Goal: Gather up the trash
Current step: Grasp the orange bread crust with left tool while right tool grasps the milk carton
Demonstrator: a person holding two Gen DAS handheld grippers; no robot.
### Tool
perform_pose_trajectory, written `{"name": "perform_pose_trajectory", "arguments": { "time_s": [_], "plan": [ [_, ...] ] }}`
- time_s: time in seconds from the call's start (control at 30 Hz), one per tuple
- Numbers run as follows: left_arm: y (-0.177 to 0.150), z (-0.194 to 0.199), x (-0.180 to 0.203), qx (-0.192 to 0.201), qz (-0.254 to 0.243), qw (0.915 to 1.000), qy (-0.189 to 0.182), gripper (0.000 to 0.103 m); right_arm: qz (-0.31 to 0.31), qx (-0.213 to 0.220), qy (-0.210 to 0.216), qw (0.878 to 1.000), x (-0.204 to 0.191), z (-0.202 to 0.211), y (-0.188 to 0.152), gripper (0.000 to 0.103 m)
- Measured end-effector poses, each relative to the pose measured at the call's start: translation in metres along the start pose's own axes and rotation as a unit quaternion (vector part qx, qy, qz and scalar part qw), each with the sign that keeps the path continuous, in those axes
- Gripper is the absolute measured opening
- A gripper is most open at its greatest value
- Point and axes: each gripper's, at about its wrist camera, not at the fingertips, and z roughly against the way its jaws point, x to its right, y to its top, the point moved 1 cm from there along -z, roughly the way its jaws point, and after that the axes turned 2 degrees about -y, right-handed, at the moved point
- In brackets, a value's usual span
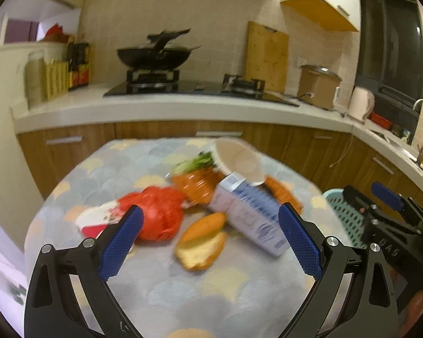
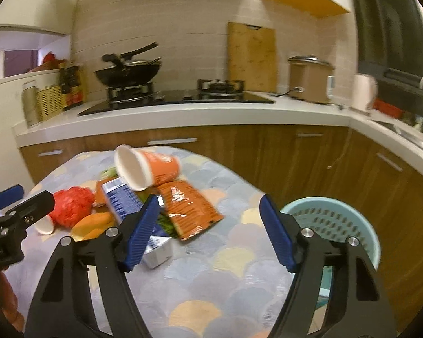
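Both grippers hang over the table [image 2: 211, 281] with its scale-patterned cloth, each spread wide with nothing between the blue pads. The left gripper [image 1: 210, 225] faces the heap of trash from close by; the right gripper [image 2: 210, 214] sits a little to the side, the pale blue basket [image 2: 349, 225] just beyond its right finger at the table's edge.

The heap lies mid-table. An orange paper cup [image 2: 148, 169] lies on its side on top, mouth towards us, leaning on a blue and white carton [image 1: 248, 217]. Beside that are an orange snack wrapper [image 2: 189, 208], a crumpled red bag [image 1: 158, 214], a piece of bread [image 1: 203, 239] and a small red and white cup [image 1: 96, 219] tipped over.

Both views are smeared by motion, so the printing on the carton and wrapper cannot be read. Something green [image 1: 200, 160] shows under the cup, mostly buried. The right gripper's left finger covers part of the carton, and the basket's near side is cut off by the other finger.
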Motion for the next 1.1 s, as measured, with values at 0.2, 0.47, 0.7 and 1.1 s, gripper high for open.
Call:
{"name": "perform_pose_trajectory", "arguments": {
  "time_s": [0.2, 0.47, 0.7, 1.1],
  "plan": [
    [-0.014, -0.024, -0.024, -0.052, -0.001, 0.9987, -0.001, 0.092, 0.042, -0.027, 0.064, 0.997, -0.023, -0.032, -0.011, 0.064],
    [-0.032, -0.076, -0.042, -0.144, 0.026, 0.9888, -0.026, 0.084, 0.084, -0.063, 0.105, 0.989, -0.036, -0.067, -0.012, 0.075],
    [-0.027, -0.095, -0.041, -0.151, 0.028, 0.9868, -0.051, 0.084, 0.086, -0.100, 0.133, 0.982, -0.045, -0.088, -0.019, 0.075],
    [-0.033, -0.107, -0.023, -0.174, 0.034, 0.9796, -0.095, 0.057, 0.059, -0.124, 0.165, 0.977, -0.027, -0.065, -0.035, 0.043]
  ]
}}
